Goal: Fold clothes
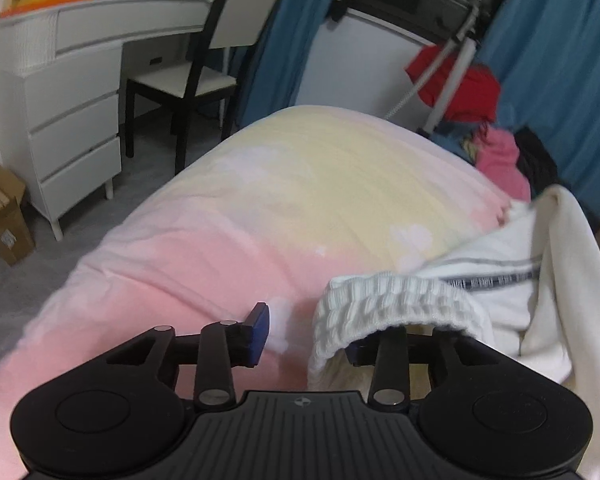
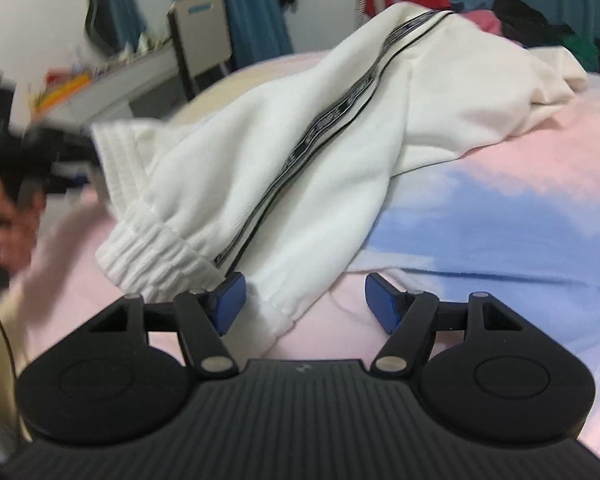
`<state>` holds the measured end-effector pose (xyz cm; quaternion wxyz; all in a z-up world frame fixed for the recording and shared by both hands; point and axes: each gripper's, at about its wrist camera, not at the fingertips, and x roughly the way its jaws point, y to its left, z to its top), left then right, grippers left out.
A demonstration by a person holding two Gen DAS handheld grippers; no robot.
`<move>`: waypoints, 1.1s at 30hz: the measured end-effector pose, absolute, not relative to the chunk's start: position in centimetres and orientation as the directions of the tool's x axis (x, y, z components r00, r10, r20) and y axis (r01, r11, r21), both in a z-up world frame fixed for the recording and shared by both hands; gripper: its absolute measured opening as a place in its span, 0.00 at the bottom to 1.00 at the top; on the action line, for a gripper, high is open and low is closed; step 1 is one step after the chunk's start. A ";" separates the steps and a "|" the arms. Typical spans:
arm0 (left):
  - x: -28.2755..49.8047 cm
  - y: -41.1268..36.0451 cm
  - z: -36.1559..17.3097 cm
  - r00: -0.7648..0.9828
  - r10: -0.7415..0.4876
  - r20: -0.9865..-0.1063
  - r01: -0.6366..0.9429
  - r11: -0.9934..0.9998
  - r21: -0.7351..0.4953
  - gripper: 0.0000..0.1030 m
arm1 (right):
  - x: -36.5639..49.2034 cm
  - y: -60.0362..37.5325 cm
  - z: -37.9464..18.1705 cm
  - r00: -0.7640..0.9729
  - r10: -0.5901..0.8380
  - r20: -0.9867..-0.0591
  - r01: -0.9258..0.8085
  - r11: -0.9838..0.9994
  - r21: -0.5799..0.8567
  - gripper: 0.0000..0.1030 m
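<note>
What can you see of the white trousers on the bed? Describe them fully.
The white trousers look like soft knit jersey, with ribbed elastic cuffs and a black-and-grey side stripe. They lie crumpled and partly lifted across the pink blanket. One cuff drapes over a finger of the left gripper; a hem lies between the open right gripper fingers.

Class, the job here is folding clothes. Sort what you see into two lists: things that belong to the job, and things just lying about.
Belongs to the job:
white trousers
left gripper
right gripper
bed cover, the folding surface

Just lying about:
chair
white drawers
cardboard box
pink garment
red cloth
</note>
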<state>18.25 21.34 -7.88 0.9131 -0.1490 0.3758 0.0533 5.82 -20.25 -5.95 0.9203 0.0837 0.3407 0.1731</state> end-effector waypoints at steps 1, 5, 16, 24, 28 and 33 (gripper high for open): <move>17.7 21.4 -7.5 0.704 -0.015 -0.710 -0.205 0.953 -0.224 0.53 | 5.6 -21.0 -5.6 0.719 0.387 -0.577 -0.241 0.918 0.315 0.67; 15.1 22.0 -5.8 0.684 -0.054 -0.728 -0.220 0.936 -0.276 0.54 | 5.0 -24.9 -5.0 0.746 0.491 -0.450 -0.163 0.790 0.591 0.68; 15.3 21.2 -5.0 0.754 -0.070 -0.654 -0.188 0.930 -0.316 0.60 | 9.0 -19.1 -6.2 0.642 0.588 -0.493 -0.274 0.776 0.569 0.64; 14.8 21.9 -4.3 0.774 -0.078 -0.628 -0.205 0.908 -0.366 0.60 | 8.2 -15.9 -5.3 0.631 0.538 -0.559 -0.407 0.843 0.352 0.56; 14.3 21.2 -3.9 0.775 -0.059 -0.629 -0.201 0.921 -0.333 0.60 | 7.8 -14.4 -6.2 0.613 0.499 -0.613 -0.455 0.857 0.242 0.34; 13.6 21.0 -3.7 0.775 -0.025 -0.631 -0.208 0.933 -0.293 0.61 | 7.0 -15.5 -4.8 0.642 0.481 -0.597 -0.426 0.871 0.243 0.06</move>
